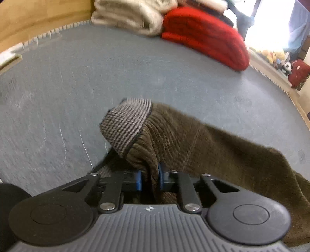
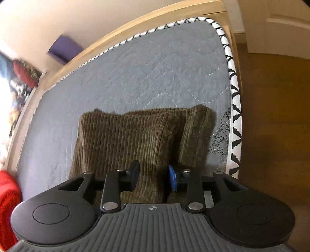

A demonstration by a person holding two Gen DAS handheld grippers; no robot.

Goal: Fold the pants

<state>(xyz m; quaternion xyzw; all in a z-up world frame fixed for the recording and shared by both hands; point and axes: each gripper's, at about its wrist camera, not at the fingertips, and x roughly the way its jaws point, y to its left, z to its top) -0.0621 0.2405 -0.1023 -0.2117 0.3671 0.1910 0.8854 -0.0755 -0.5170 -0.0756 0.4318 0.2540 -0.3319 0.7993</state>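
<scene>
The pants (image 2: pixel 124 139) are lying on the mattress (image 2: pixel 135 73), near its corner, and the fold is looking partly done: in the right wrist view the two legs are resting one over the other, cuffs roughly matched, though the upper one is sitting a little off the lower. What is probably remaining is bringing the waist end over and flattening the stack. The left gripper (image 1: pixel 150 179) is pinching a bunched ridge of fabric near the waistband (image 1: pixel 126 126), its blue pads pressed against the cloth and lifting it off the bed. The right gripper (image 2: pixel 153 177) is sitting spread, its fingers straddling the legs without squeezing them. The pants are brown corduroy, thick and ribbed; the waistband is a grey striped knit. The mattress is showing a quilted blue-grey surface with black-and-white edging (image 2: pixel 235 124). A red blanket (image 1: pixel 205 36) and a beige one (image 1: pixel 127 15) are sitting folded well apart.
</scene>
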